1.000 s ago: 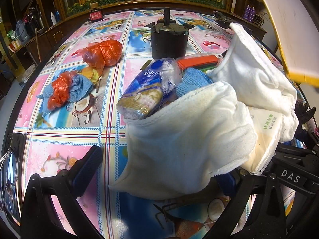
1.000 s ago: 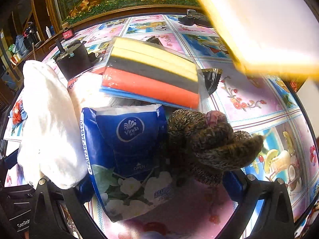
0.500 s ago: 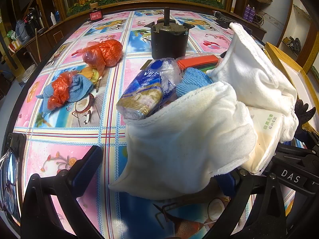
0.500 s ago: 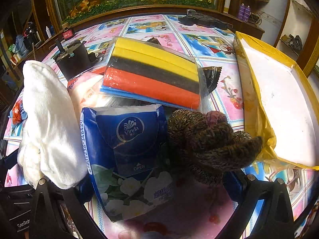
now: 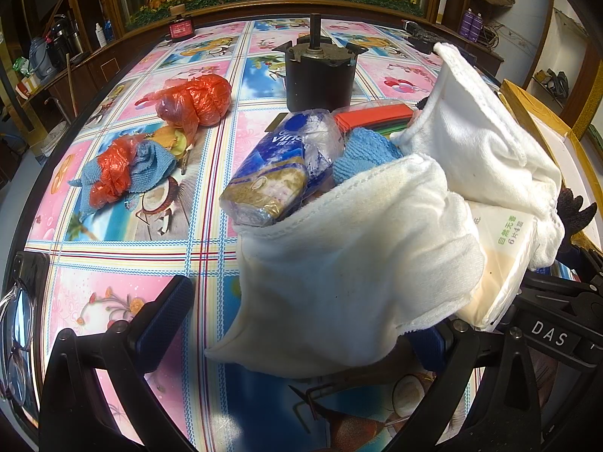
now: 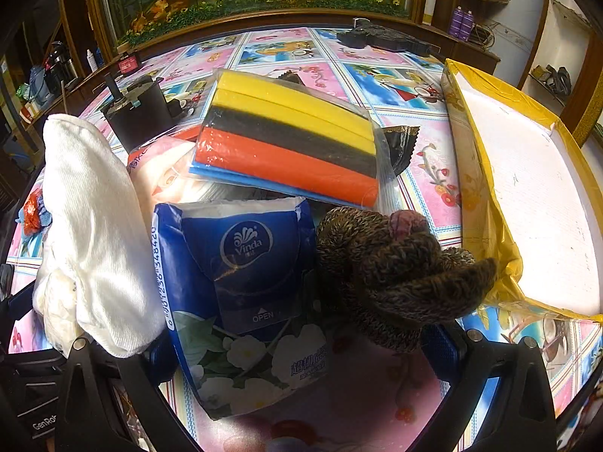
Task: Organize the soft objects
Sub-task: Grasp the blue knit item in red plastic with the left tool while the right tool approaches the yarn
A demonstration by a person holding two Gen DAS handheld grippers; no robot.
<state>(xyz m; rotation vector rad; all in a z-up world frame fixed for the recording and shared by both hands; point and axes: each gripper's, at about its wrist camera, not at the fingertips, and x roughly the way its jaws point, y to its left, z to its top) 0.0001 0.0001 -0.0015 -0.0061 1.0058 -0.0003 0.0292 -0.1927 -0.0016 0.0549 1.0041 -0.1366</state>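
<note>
White terry towel (image 5: 350, 275) was piled up right in front of the left claw (image 5: 301, 324), draped over the heap of soft stuff sitting on the counter (image 5: 124, 260), with a second white towel (image 5: 486, 150) leaning against it on the far right side. The left claw was spread wide, its left finger (image 5: 166, 314) clear of everything and its right finger mostly buried under the cloth, so it was gripping nothing. Poking out of the heap were a blue Vinda tissue pack (image 5: 279, 173), a blue knit cloth (image 5: 361, 154) and a pale tissue pack with green lettering (image 5: 505, 260). From the right wrist view, another blue Vinda tissue pack (image 6: 245, 301) lay flat between the fingers of the right claw (image 6: 305, 354), just beside a brown knit bundle (image 6: 395, 275); that claw was also wide apart, not clenched on either. Behind them sat a bagged stack of yellow, black and orange foam sheets (image 6: 294, 139), and the white towel (image 6: 94, 226) stood on the left. Further out: a yellow-edged white tray (image 6: 527, 188) on the right, a black pot-like thing (image 5: 320, 71) behind the pile, an orange plastic bag (image 5: 192, 100), plus a blue rag with orange plastic on it (image 5: 128, 169) off to the left.
</note>
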